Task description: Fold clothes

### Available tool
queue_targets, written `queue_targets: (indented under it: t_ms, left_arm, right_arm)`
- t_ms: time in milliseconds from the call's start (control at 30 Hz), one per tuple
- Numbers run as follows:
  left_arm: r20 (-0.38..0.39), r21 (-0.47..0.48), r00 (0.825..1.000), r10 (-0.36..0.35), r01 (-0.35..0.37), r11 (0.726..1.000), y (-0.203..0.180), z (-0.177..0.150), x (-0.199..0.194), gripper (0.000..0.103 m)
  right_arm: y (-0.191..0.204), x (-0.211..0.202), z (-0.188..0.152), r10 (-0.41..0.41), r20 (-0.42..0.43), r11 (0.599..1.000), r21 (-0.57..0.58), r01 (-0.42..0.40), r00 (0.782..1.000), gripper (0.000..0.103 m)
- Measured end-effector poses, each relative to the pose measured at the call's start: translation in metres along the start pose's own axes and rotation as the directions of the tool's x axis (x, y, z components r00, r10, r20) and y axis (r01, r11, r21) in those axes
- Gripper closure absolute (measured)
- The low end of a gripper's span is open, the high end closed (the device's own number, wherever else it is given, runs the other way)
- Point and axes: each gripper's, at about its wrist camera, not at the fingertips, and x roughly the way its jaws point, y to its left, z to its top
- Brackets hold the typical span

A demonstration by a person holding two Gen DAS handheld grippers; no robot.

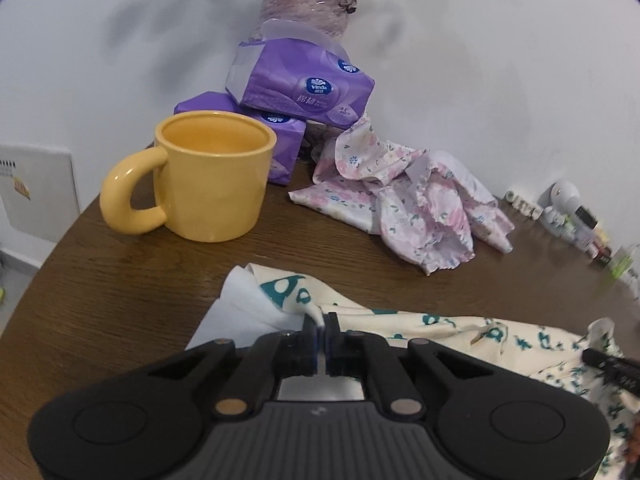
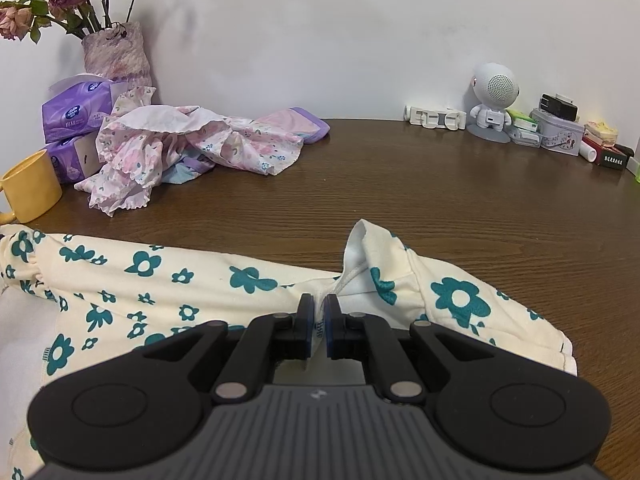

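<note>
Two handheld grippers pinch the same cream garment printed with teal flowers (image 2: pixel 168 280) on a dark wooden table (image 2: pixel 440 200). Seen from its own wrist camera, the left gripper (image 1: pixel 320 326) has its jaws pressed together on a thin fold at the garment's edge, with white lining showing just to the left of the pinch. The right gripper (image 2: pixel 319 306) is likewise clamped, its blue-edged pads squeezing a bunched seam near an upturned corner of the fabric; its black finger also shows at the right edge of the left wrist view. The garment lies spread along the near edge of the table, running from left to right between the two grippers.

Farther back, a crumpled pink floral garment (image 2: pixel 176 148) sits in a heap near the wall, apart from the cream one. Beside it stand a yellow mug (image 1: pixel 208 184), two stacked purple tissue packs (image 1: pixel 300 84) and a vase of dried roses (image 2: pixel 114 50). At the table's far right, against the white wall, a small white robot-shaped speaker (image 2: pixel 494 96) stands among assorted small boxes and tins (image 2: pixel 560 132).
</note>
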Motion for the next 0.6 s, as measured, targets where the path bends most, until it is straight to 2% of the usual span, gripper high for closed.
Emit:
queue_targets:
  t_ms: [100, 200, 300, 400, 433, 500, 600]
  left_arm:
    - [-0.001, 0.027, 1.000, 0.011, -0.011, 1.000, -0.002, -0.002, 0.008, 0.099]
    - [-0.002, 0.007, 1.000, 0.016, -0.016, 1.000, 0.001, -0.003, 0.008, 0.089]
    - [0.044, -0.002, 0.999, 0.030, -0.030, 1.000, 0.000, 0.000, -0.011, 0.083]
    - [0.096, 0.068, 0.995, 0.039, -0.046, 0.997, -0.017, 0.002, -0.041, 0.075]
    - [0.103, 0.095, 0.995, 0.020, -0.030, 0.995, -0.026, 0.003, -0.050, 0.074]
    - [0.103, 0.158, 0.994, -0.047, 0.030, 0.987, -0.047, 0.003, -0.063, 0.064]
    - [0.045, 0.257, 0.991, -0.127, 0.111, 0.960, -0.086, -0.002, -0.064, 0.060]
  right_arm:
    - [-0.002, 0.000, 0.000, 0.008, 0.001, 1.000, 0.005, -0.008, 1.000, 0.098]
    - [-0.003, 0.000, 0.000, 0.013, 0.002, 1.000, 0.010, -0.013, 1.000, 0.098]
    - [-0.007, -0.001, 0.000, 0.031, 0.001, 0.999, 0.028, -0.031, 1.000, 0.097]
    - [-0.014, -0.011, 0.004, 0.083, 0.015, 0.993, 0.077, -0.084, 0.996, 0.097]
    - [-0.016, -0.018, 0.006, 0.094, 0.034, 0.992, 0.082, -0.096, 0.995, 0.096]
    - [-0.017, -0.026, 0.011, 0.107, 0.062, 0.990, 0.089, -0.112, 0.992, 0.094]
    - [-0.019, -0.026, 0.015, 0.124, 0.053, 0.985, 0.115, -0.129, 0.991, 0.089]
